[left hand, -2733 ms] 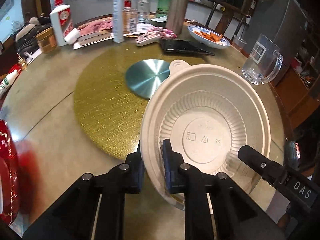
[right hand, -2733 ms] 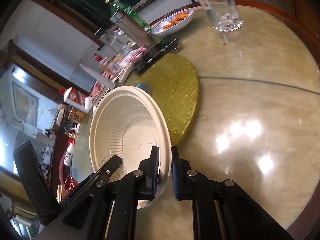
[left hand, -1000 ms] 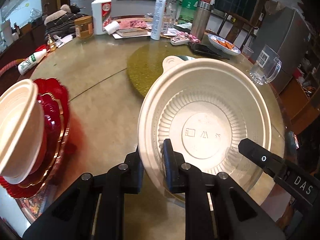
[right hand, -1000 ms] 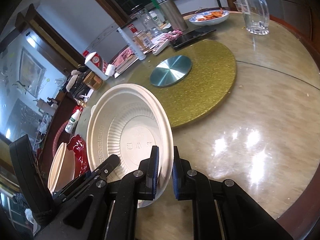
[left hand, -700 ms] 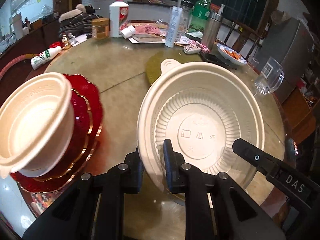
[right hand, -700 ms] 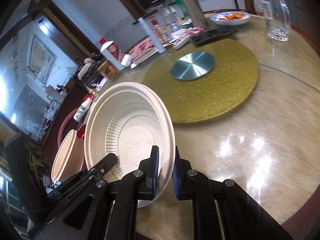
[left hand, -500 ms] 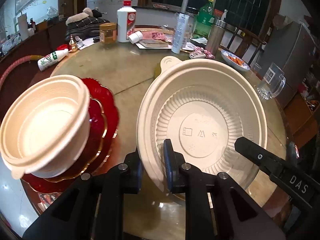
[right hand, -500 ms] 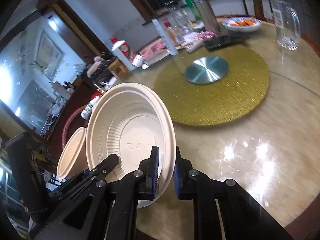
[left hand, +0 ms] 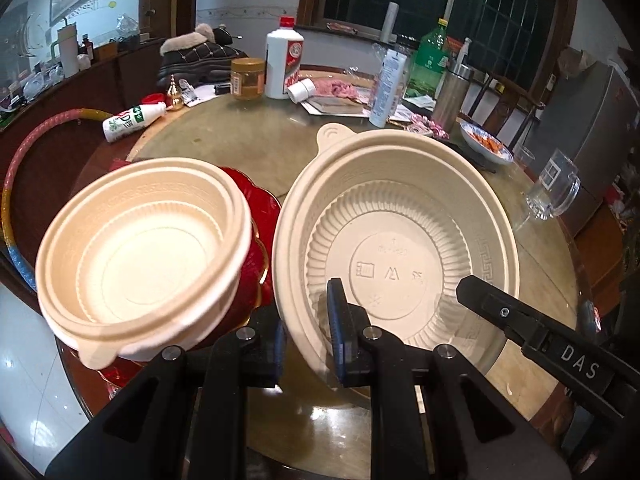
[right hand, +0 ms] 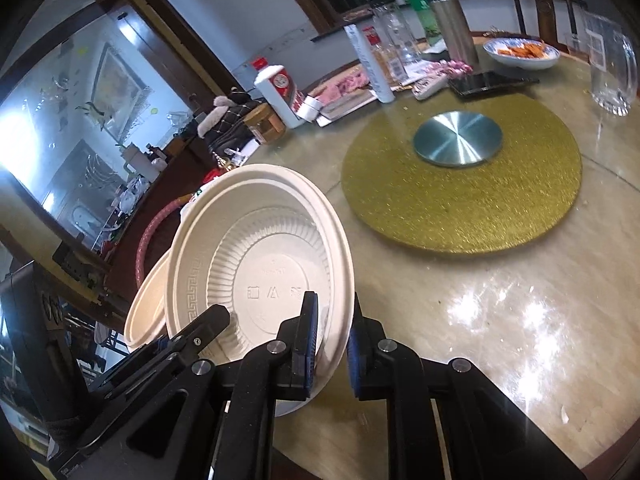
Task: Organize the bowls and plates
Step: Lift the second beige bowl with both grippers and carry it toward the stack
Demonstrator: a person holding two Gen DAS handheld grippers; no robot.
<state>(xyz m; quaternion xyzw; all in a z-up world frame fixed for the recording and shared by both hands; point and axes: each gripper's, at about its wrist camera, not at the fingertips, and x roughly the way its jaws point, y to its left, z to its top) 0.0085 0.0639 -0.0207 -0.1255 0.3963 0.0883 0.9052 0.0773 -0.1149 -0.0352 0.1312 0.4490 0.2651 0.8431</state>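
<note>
Both grippers hold one large cream bowl (left hand: 396, 240) above the table's near edge. My left gripper (left hand: 306, 320) is shut on its left rim. My right gripper (right hand: 332, 326) is shut on its right rim, and the bowl (right hand: 260, 264) tilts toward the right wrist camera. Just left of it a smaller cream bowl (left hand: 140, 256) sits on a stack of red plates (left hand: 260, 216). In the right wrist view only a sliver of that smaller bowl (right hand: 146, 304) shows behind the held one.
A gold turntable (right hand: 460, 188) with a steel disc (right hand: 458, 138) lies mid-table. A glass mug (left hand: 554, 188), a white bottle (left hand: 284, 62), a jar (left hand: 248, 78), a steel flask (left hand: 452, 94) and a food dish (left hand: 484, 142) stand along the far side.
Both grippers carried the large bowl leftward, away from the gold turntable. The smaller bowl on the red plates came into view and now sits right beside the held bowl.
</note>
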